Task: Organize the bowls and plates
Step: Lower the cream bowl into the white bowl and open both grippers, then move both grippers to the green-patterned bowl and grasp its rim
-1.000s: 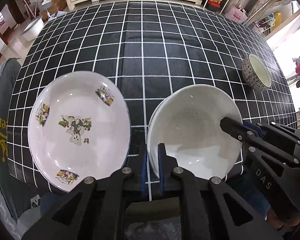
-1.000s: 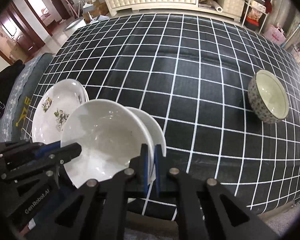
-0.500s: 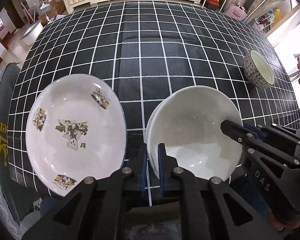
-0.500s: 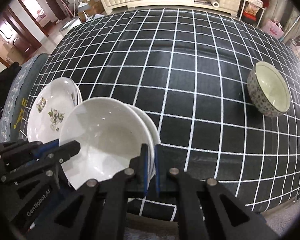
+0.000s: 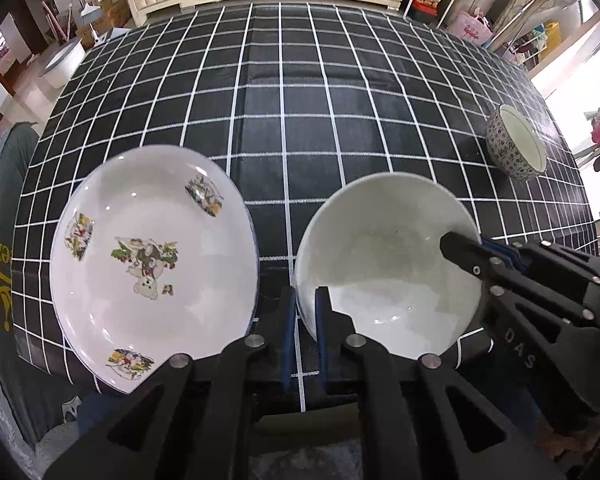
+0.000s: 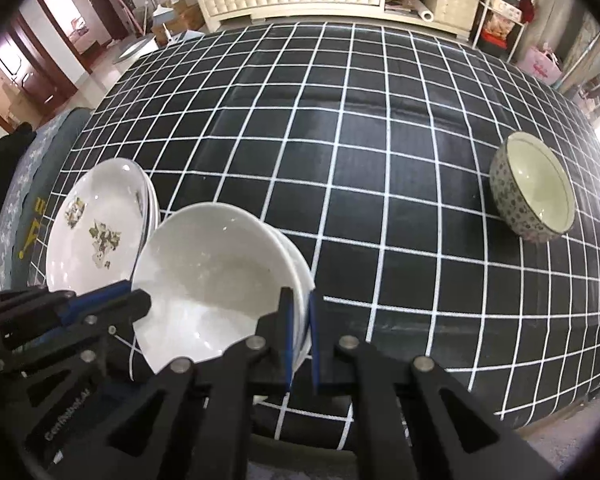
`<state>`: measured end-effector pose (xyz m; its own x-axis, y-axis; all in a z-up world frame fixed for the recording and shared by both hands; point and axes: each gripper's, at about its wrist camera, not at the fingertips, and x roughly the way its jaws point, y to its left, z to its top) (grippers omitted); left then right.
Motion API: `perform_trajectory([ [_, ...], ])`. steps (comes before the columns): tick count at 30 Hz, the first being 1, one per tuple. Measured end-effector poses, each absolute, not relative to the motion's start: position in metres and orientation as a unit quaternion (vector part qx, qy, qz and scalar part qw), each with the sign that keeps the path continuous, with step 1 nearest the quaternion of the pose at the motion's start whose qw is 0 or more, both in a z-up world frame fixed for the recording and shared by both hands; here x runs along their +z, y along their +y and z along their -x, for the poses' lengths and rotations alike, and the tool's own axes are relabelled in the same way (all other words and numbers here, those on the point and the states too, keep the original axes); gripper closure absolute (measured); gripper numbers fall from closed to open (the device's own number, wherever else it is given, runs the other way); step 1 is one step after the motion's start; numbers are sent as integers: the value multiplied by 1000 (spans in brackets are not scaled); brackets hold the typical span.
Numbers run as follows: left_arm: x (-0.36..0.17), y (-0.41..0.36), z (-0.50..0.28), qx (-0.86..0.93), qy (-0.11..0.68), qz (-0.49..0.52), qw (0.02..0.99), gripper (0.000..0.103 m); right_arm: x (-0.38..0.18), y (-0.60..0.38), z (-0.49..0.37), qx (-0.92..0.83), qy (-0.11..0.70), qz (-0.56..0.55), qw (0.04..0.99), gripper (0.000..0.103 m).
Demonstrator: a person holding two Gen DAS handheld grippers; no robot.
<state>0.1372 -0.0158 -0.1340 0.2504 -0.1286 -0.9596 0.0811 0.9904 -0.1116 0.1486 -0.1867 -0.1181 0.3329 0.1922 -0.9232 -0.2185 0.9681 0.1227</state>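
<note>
Both grippers, left gripper (image 5: 303,330) and right gripper (image 6: 299,336), still pinch the plain white ceramic bowl (image 5: 384,264) (opposite rims), jaws narrow; nothing has shifted.

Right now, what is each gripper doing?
Left gripper: shut on the white bowl rim.
Right gripper: shut on the same bowl's opposite rim.

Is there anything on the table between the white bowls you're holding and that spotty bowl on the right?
No. Between the white bowls and the spotty bowl only bare checked tablecloth shows. The flowered plates sit on the other side.
</note>
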Motion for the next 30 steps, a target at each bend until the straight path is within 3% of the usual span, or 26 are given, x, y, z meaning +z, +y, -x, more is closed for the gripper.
perform_trajectory([
  [8,-121,-10,-133,-69,597,33,799,95,-108,-193,-145,130,561,16,818,90],
  [10,-114,-11,-130,-74,588,33,804,95,-101,-197,-143,133,553,10,823,82],
  [12,-104,-13,-128,-78,578,29,812,95,-92,-200,-141,132,543,6,830,64],
  [14,-91,-15,-126,-86,563,25,822,94,-80,-206,-138,130,527,7,840,57],
  [22,-42,-40,-128,-100,502,7,859,62,-32,-250,-133,111,473,-10,874,43],
  [27,-18,-64,-134,-122,464,2,877,48,-7,-279,-134,66,435,-7,898,31],
  [30,-10,-82,-139,-130,449,-3,884,46,4,-299,-137,50,421,-16,905,29],
])
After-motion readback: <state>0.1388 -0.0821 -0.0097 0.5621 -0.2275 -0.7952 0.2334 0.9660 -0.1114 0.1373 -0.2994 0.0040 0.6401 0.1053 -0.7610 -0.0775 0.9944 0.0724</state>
